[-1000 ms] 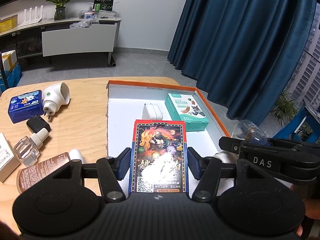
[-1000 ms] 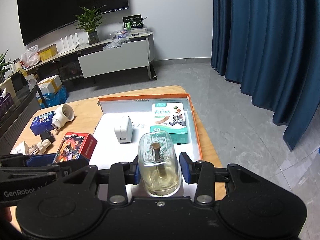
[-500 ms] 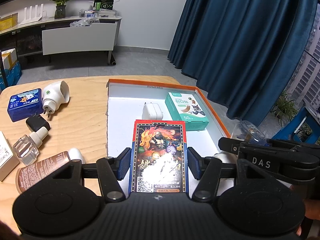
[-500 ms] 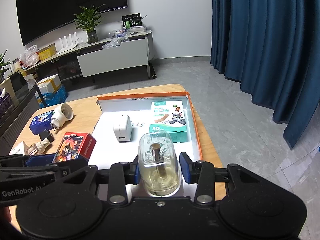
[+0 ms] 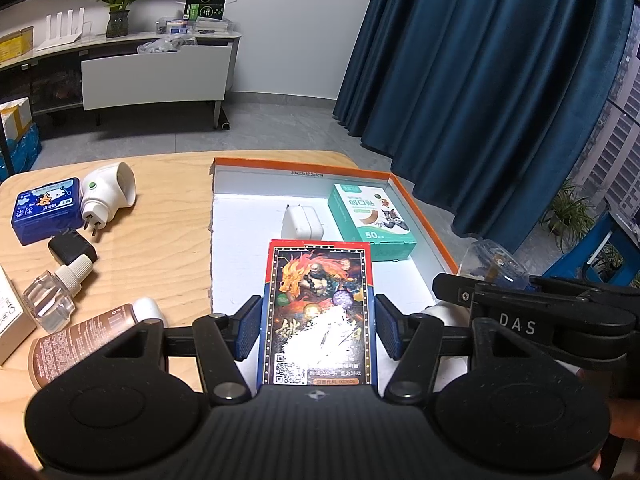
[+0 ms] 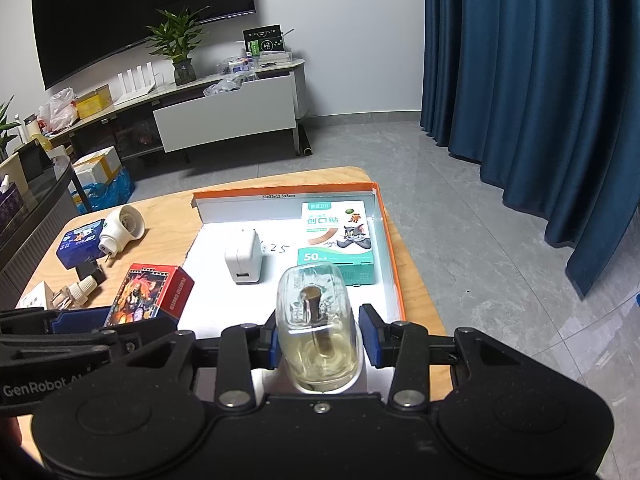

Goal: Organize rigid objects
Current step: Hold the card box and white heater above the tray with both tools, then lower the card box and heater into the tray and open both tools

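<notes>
The left gripper (image 5: pixel 318 330) is clamped on a red card box (image 5: pixel 319 312), its blue pads against the box's two long sides; the box stands out ahead of the jaws over the near part of the white tray (image 5: pixel 248 248); beyond it in the tray lie a white charger (image 5: pixel 301 224) and, to the right, a green plaster box (image 5: pixel 370 218); to the gripper's left, on the wooden table (image 5: pixel 160 236), lie a brown tube (image 5: pixel 80 340) and a clear refill bottle (image 5: pixel 56 292); the right gripper (image 6: pixel 320 334) is closed on a clear liquid bottle (image 6: pixel 318 328) with a wick, held over the tray's near right corner, the plaster box just ahead of it.
</notes>
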A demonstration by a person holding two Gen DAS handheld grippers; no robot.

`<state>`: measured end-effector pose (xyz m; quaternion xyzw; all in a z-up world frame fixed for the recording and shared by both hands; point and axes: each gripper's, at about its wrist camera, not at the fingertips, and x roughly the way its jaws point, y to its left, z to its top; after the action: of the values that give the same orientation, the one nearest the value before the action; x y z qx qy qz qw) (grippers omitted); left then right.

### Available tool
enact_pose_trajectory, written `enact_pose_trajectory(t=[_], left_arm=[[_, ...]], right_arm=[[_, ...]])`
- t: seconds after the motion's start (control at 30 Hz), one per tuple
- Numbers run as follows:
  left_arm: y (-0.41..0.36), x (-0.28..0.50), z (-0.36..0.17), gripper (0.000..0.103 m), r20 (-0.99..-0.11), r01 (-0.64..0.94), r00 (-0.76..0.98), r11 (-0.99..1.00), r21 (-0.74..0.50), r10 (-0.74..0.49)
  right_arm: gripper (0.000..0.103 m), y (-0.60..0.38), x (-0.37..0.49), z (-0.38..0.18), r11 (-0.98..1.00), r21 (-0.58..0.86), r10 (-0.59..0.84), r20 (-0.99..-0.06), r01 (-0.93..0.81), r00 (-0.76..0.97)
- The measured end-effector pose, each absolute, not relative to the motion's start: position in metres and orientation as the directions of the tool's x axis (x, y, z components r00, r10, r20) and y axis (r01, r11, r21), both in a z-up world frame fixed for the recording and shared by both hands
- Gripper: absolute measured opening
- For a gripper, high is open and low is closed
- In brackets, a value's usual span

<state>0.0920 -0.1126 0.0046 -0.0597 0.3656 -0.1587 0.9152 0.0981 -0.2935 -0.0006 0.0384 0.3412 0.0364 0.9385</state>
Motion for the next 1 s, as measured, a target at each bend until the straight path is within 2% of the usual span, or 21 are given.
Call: enact_pose_trajectory(t=[1.0], left_arm=[[-0.1133, 0.0950, 0.0006, 0.059, -0.657, 0.244, 0.675, 0.942, -0.231, -0.336]], right_arm=[[0.048, -0.2941, 0.1060, -0.0094, 0.995, 0.091, 0.089, -0.653, -0.039, 0.752]])
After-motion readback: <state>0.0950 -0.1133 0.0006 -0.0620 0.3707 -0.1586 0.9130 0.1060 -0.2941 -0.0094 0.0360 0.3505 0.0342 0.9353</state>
